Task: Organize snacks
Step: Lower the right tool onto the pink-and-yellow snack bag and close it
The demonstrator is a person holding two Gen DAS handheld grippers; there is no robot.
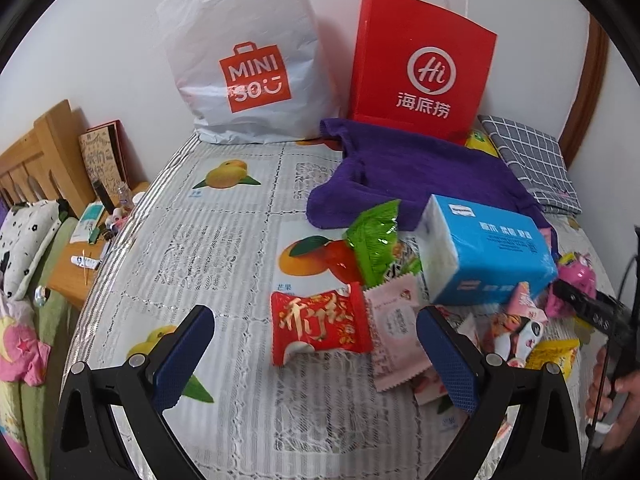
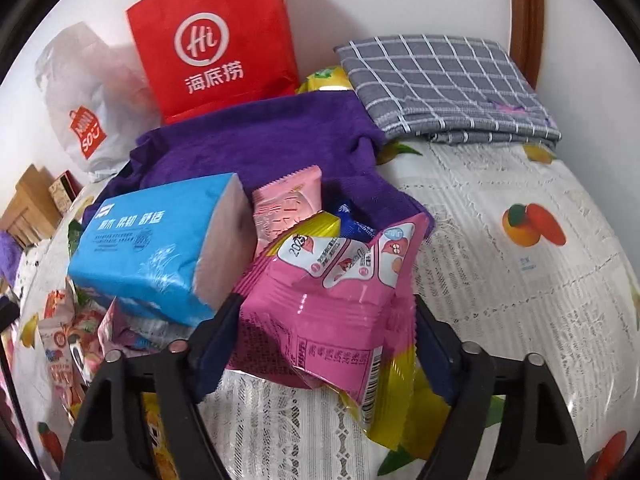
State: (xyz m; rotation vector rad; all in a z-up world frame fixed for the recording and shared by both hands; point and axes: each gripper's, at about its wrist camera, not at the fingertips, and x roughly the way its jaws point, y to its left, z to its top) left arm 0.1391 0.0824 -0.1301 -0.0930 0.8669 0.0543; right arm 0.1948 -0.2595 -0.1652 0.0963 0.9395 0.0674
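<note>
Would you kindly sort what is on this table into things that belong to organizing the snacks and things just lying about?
Belongs to the job:
- pink snack packet between the right gripper pads
- red snack packet
- green snack packet
- left gripper, open

Just lying about:
- blue tissue pack
- purple towel
- checked grey cloth

**Two wrist fisheyes, angled down over one table**

The left wrist view looks forward and down from behind the left gripper (image 1: 314, 356), taking in the fruit-print tablecloth (image 1: 224, 240) and wall from mid range. The right wrist view sits closer behind the right gripper (image 2: 326, 340), tight on a pink snack packet (image 2: 320, 312). Both share the blue tissue pack (image 1: 488, 248), purple towel (image 2: 256, 140), red paper bag (image 1: 420, 64) and white Miniso bag (image 2: 86, 104).
</note>
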